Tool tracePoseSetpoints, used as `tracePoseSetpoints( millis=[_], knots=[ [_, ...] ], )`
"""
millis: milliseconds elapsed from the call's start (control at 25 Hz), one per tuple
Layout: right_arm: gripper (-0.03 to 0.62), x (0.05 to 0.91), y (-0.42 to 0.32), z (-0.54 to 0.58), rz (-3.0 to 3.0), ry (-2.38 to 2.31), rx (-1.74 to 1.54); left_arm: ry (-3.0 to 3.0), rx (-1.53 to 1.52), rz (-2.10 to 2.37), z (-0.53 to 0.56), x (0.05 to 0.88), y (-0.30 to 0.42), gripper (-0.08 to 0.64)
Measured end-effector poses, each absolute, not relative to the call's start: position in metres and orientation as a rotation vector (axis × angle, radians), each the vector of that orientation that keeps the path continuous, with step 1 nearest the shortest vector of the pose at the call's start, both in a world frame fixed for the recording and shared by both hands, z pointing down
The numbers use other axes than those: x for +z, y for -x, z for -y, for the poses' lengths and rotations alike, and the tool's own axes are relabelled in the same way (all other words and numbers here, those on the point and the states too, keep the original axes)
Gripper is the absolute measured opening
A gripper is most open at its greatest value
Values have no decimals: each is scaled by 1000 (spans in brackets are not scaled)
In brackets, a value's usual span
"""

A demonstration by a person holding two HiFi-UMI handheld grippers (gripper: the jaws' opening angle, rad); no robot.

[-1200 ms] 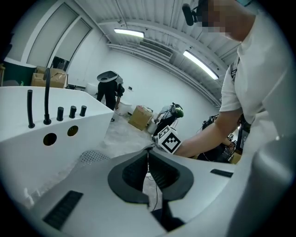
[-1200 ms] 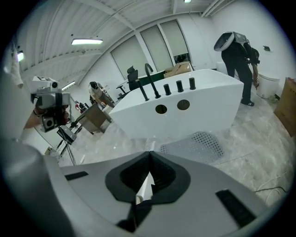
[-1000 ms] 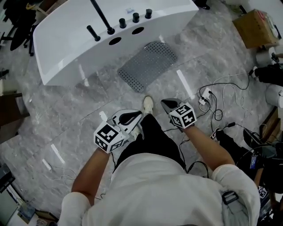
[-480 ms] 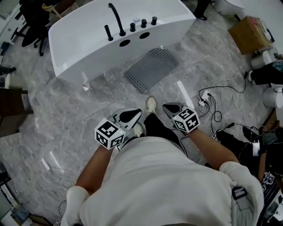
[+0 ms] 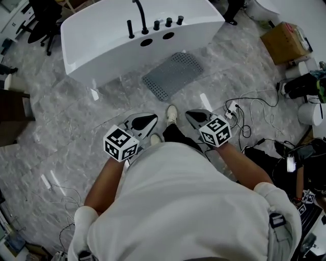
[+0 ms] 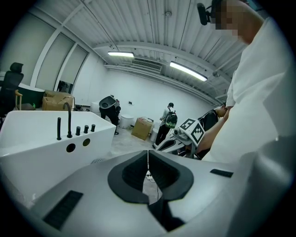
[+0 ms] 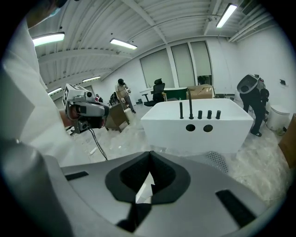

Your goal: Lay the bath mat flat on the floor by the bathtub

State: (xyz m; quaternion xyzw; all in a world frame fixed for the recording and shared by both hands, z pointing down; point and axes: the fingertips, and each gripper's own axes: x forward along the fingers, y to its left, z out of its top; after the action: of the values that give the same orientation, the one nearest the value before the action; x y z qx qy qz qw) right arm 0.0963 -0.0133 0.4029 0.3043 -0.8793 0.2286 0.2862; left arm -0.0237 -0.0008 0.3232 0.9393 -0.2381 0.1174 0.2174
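Note:
The grey perforated bath mat [image 5: 173,75] lies flat on the marble floor, right beside the white bathtub [image 5: 102,38]. In the right gripper view a corner of the mat [image 7: 217,160] shows by the tub [image 7: 199,126]. My left gripper [image 5: 144,121] and right gripper [image 5: 192,116] hang in front of my body, well short of the mat, over my shoes. Both are shut with nothing between the jaws. In the left gripper view the tub [image 6: 41,139] stands at the left and the right gripper [image 6: 185,136] shows ahead.
Cables and a power strip [image 5: 233,109] lie on the floor to the right. A cardboard box [image 5: 285,42] sits at the far right. An office chair [image 5: 43,15] and dark furniture [image 5: 12,117] stand at the left. A person [image 7: 122,95] stands far behind the tub.
The view has shifted, so the tub and mat sit slightly higher and further off. Both grippers stay shut near my body, moved a little back.

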Motion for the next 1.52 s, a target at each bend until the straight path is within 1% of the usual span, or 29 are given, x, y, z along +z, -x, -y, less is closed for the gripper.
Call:
tracePoseSetpoints(
  millis=[720,1520],
  knots=[
    [9,382,-66,0,2398,-767,536,-2581,289,740,-24,328,56,20],
    [8,375,-65,-4,2402,-768,514,-2586,310,723,-30,327,55,20]
  ],
)
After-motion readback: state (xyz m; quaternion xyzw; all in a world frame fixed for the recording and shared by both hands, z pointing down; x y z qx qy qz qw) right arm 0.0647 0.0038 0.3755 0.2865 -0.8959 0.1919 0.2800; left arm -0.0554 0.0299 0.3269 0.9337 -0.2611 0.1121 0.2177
